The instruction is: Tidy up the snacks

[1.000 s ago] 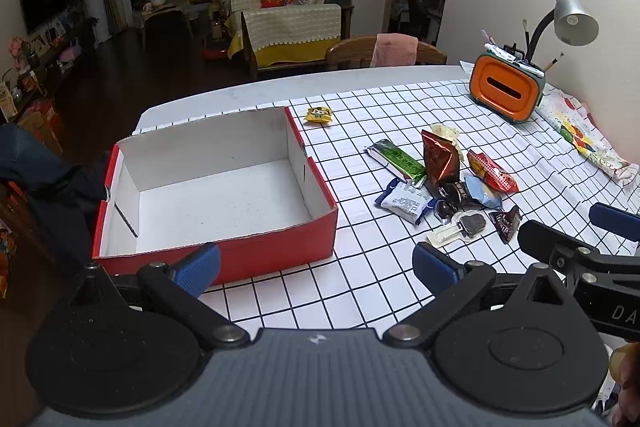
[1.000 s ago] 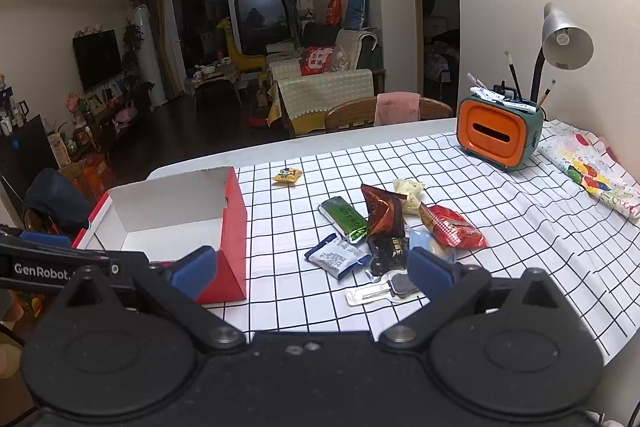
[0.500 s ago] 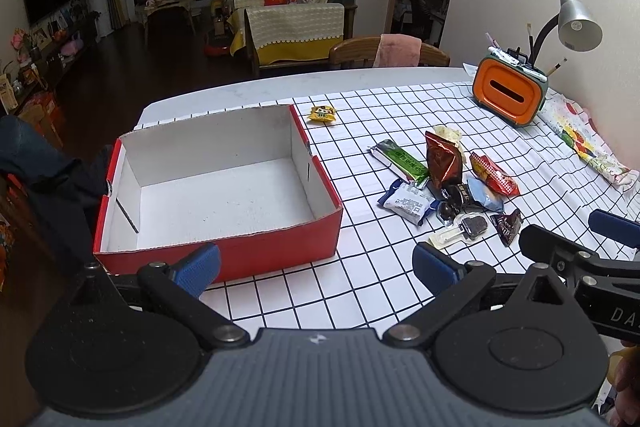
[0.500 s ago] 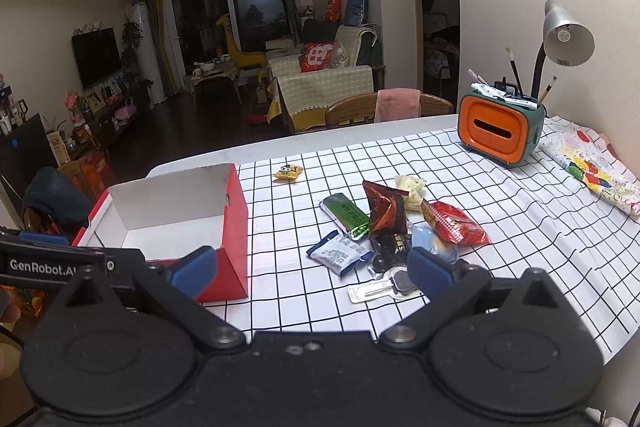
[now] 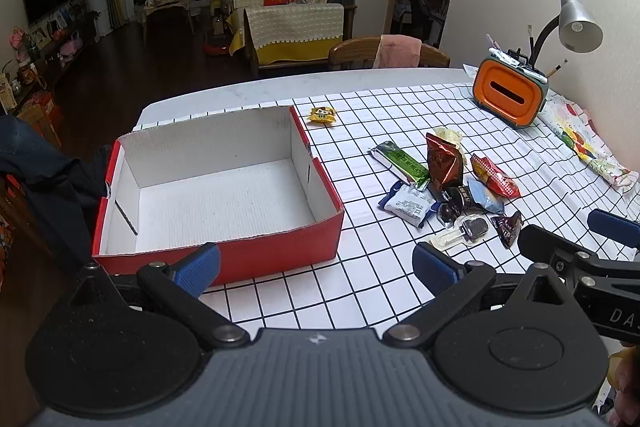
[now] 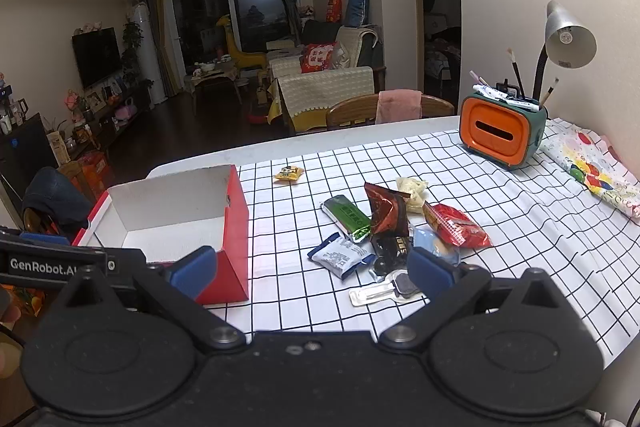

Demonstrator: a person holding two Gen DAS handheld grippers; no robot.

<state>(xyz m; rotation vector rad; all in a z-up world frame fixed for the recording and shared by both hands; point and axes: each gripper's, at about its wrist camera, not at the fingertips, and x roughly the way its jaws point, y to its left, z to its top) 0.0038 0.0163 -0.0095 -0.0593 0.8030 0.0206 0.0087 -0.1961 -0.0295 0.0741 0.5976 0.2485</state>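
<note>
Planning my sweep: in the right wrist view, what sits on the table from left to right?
Red box → yellow snack → green bar → dark red pouch → red packet → orange holder → patterned cloth.

a white table (image 5: 256, 89) carries a white cloth with a black grid (image 5: 400, 115), which leaves the far edge bare. on the left stands an open red box (image 5: 224, 187) with a white inside, nothing in it. a small yellow packet (image 5: 322, 114) lies alone just past the box's far right corner. to the right, a cluster of snacks (image 5: 444, 183) lies close together, some touching. at the far right stand an orange holder (image 5: 508, 97) with brushes and a lamp (image 5: 576, 27), with a folded patterned cloth (image 5: 588, 147) beside them.
</note>
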